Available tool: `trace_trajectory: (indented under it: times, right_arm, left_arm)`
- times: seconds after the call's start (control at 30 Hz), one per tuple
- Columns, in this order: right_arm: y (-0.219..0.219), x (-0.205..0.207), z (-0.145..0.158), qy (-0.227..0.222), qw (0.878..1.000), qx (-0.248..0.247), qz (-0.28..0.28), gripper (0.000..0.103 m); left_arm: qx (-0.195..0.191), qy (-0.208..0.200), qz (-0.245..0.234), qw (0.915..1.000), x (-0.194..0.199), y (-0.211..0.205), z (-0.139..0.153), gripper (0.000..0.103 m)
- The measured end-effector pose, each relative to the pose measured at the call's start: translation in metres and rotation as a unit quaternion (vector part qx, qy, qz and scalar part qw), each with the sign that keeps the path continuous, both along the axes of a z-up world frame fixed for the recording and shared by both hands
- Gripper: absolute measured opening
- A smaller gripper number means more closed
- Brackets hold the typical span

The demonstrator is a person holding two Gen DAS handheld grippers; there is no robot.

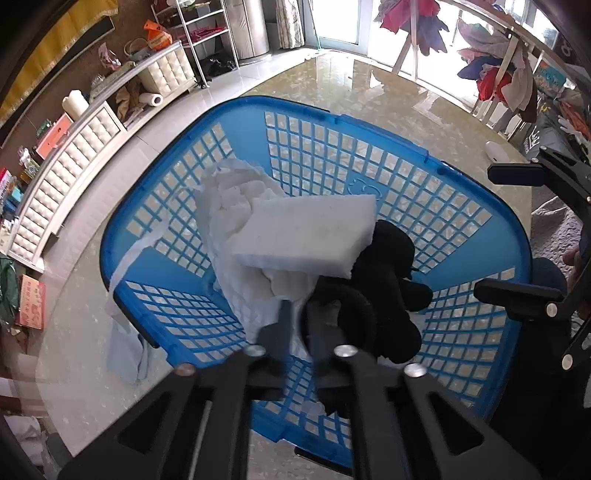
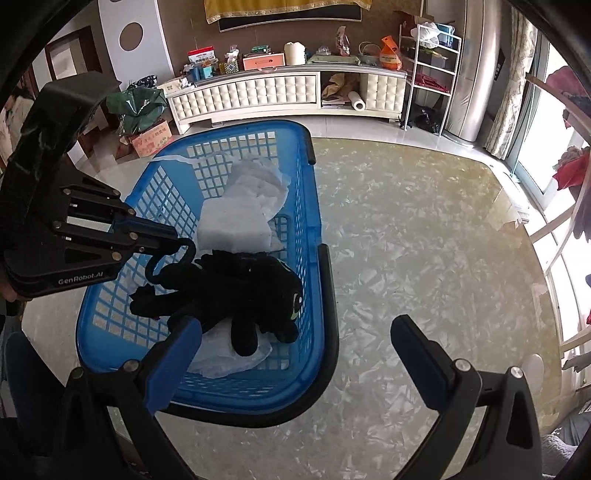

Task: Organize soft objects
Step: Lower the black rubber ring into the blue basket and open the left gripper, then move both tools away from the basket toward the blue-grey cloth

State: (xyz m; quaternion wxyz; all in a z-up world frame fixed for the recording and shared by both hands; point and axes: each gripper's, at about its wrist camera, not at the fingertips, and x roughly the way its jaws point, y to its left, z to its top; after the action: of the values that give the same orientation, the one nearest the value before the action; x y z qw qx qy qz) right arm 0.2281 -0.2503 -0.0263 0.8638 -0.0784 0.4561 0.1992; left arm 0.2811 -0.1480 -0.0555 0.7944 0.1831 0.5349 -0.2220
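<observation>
Left gripper (image 2: pixel 175 248) pinches the black plush toy's (image 2: pixel 240 291) tail loop over the basket (image 2: pixel 314 236); thin hold may slip; right gripper (image 2: pixel 295 332) spread.

You're working in a home living room: a cream tufted sideboard (image 2: pixel 280 94) cluttered with boxes (image 2: pixel 263 61), a paper towel roll (image 2: pixel 357 102), curtains (image 2: pixel 511 85), and clothes on a drying rack (image 1: pixel 506 74) beside bright windows (image 1: pixel 340 18).

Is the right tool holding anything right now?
No, the right tool is open over the bare table, beside the blue basket.
</observation>
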Motion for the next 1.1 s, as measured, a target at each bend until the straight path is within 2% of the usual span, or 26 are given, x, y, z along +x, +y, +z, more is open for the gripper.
trace_trajectory:
  times: [0.07, 0.17, 0.2, 0.57, 0.67, 0.87, 1.03, 1.1]
  right_arm:
    - [-0.001, 0.0, 0.001, 0.001, 1.0, -0.002, -0.001, 0.103]
    - [-0.002, 0.001, 0.003, 0.003, 1.0, -0.003, -0.002, 0.103]
    - [-0.002, 0.0, 0.003, 0.003, 1.0, -0.003, -0.003, 0.103]
    - [0.013, -0.006, 0.021, -0.004, 1.0, -0.007, -0.001, 0.103]
    - [0.021, -0.009, 0.026, -0.006, 1.0, -0.009, 0.0, 0.103]
    - [0.043, -0.012, 0.04, -0.008, 1.0, -0.003, 0.004, 0.103]
    - [0.069, -0.018, 0.047, -0.014, 1.0, 0.003, 0.012, 0.103]
    - [0.08, -0.019, 0.047, -0.012, 1.0, 0.002, 0.015, 0.103]
  left_arm:
    - [0.006, -0.006, 0.0, 1.0, -0.001, -0.002, 0.001, 0.065]
    - [0.018, -0.019, 0.004, 0.9996, -0.002, -0.001, 0.005, 0.079]
    - [0.015, -0.021, 0.004, 0.9997, -0.002, 0.001, 0.007, 0.081]
    - [-0.018, -0.023, 0.018, 0.9994, -0.019, 0.021, 0.036, 0.081]
    - [-0.016, -0.034, 0.026, 0.999, -0.027, 0.03, 0.044, 0.081]
    - [-0.03, -0.059, 0.044, 0.9969, -0.048, 0.06, 0.067, 0.094]
    - [-0.013, -0.069, 0.055, 0.996, -0.063, 0.083, 0.072, 0.096]
    - [-0.013, -0.067, 0.061, 0.9958, -0.071, 0.093, 0.072, 0.103]
